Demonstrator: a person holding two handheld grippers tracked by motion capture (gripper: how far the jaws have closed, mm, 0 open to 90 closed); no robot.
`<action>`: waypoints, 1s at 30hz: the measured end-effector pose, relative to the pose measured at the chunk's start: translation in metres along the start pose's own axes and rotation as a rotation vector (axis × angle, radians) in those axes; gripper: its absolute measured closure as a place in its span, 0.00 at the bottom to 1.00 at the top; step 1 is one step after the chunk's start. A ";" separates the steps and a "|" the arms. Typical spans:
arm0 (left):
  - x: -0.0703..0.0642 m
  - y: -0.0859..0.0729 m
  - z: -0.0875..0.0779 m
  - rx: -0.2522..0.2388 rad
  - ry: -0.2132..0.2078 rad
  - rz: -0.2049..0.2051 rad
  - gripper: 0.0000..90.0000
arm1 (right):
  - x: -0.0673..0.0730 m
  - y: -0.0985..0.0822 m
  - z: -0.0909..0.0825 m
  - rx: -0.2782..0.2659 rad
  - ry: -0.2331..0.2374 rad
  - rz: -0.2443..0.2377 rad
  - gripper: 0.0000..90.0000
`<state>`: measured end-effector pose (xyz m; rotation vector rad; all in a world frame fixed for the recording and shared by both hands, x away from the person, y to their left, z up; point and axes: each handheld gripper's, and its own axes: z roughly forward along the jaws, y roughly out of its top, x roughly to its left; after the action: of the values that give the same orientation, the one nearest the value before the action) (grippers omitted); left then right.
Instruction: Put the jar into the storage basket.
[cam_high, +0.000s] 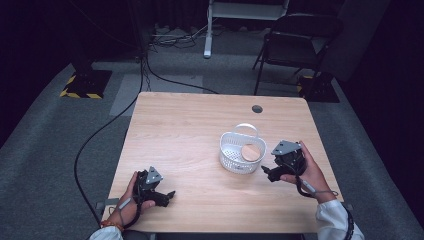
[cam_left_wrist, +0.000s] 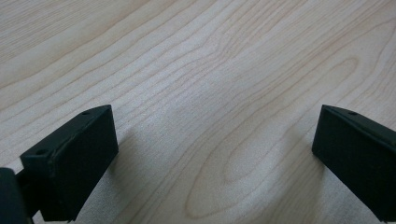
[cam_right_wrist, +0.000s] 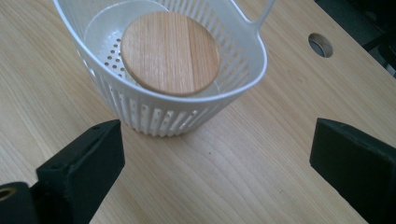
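White basket (cam_high: 240, 151), slotted walls, loop handle on its far side, stands on the wooden table (cam_high: 190, 130) right of centre. A round wooden disc (cam_high: 251, 152) lies inside it, leaning against the wall on the right gripper's side. Right gripper view adds detail the high view lacks: the disc (cam_right_wrist: 170, 52) shows straight grain in bands of two tones, its lower edge rests tilted on the inner wall of the basket (cam_right_wrist: 154, 114), and the basket floor is perforated with small round holes. The same view shows the round hole in the tabletop (cam_right_wrist: 320, 45) beyond the basket. Right gripper (cam_high: 275, 170) held in the person's right hand (cam_high: 307, 172), just beside the basket; jaws stand wide apart, nothing between them, pointing at the basket's near wall. Left gripper (cam_high: 162, 196) held in the left hand (cam_high: 131, 202) near the front left edge, well apart from the basket. Left gripper view: jaws spread wide over bare wood grain, low to the surface, their shadows falling on it. High view alone shows the surroundings: grey carpet, a black folding chair (cam_high: 295, 42) beyond the table, cables (cam_high: 107, 125) on the floor at left.
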<state>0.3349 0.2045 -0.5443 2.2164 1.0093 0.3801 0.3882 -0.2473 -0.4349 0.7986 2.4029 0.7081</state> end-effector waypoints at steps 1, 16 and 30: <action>0.000 0.000 0.000 0.000 0.000 0.000 0.00 | -0.001 -0.003 -0.001 -0.002 0.005 0.005 0.03; 0.000 0.000 0.000 0.000 0.000 0.000 0.00 | -0.008 -0.042 -0.005 0.044 -0.050 0.046 0.03; 0.000 0.000 0.000 -0.001 0.001 0.000 0.00 | -0.009 -0.077 0.001 0.112 -0.094 0.035 0.03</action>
<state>0.3353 0.2044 -0.5443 2.2156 1.0091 0.3811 0.3649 -0.3059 -0.4799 0.9010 2.3653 0.5401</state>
